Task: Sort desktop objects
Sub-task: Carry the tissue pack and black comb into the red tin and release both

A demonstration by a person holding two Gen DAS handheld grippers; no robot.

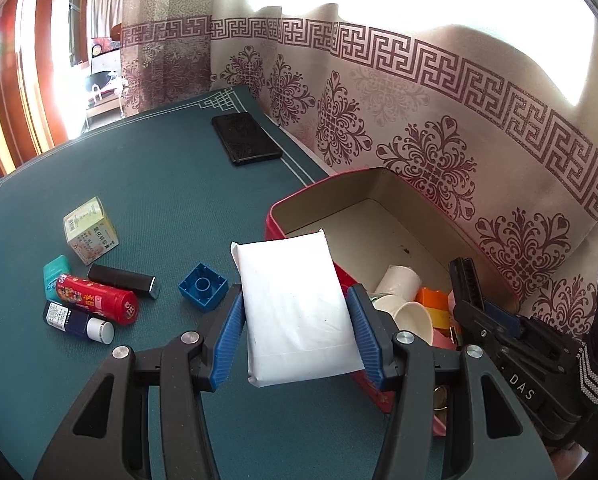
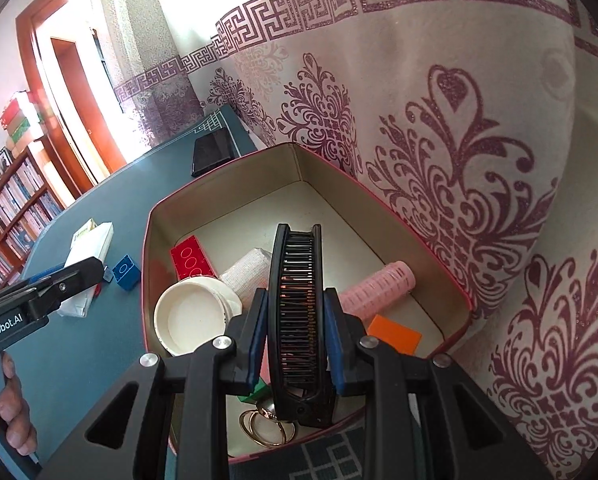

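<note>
- Left wrist view: the left gripper (image 1: 297, 336) is clamped on a white packet (image 1: 297, 312) at centre frame, blue pads pressing both its long edges. The packet hangs over the near rim of the red tin box (image 1: 283, 208), which fills the right half of the frame against the patterned wall.
- Judged step: carrying the packet to the box. The next move calls for bringing it past the rim over bare floor in the box, clear of the white cups (image 1: 403, 300) at lower right, before the jaws part.
- Unsorted at lower left of the green table (image 1: 159, 184): a yellow carton (image 1: 91, 230), a teal case (image 1: 55, 276), a red tube (image 1: 99, 298), a black stick (image 1: 121, 279), a navy bottle (image 1: 77, 320) and a blue brick (image 1: 203, 286). Their print is too small to read. A black wallet (image 1: 246, 138) lies at upper centre.
- The other tool at lower right bears the letters "DAS".
- Right wrist view: the right gripper (image 2: 297, 340) is clamped on a black folding comb (image 2: 297, 308), held over the box at lower centre, above a white lid (image 2: 187, 316), a pink roller (image 2: 379, 286) and an orange block (image 2: 395, 334). It looks ready to release.
- The tool at left edge reads "GenRobot.AI"; a hand (image 2: 13, 408) grips it at lower left.
</note>
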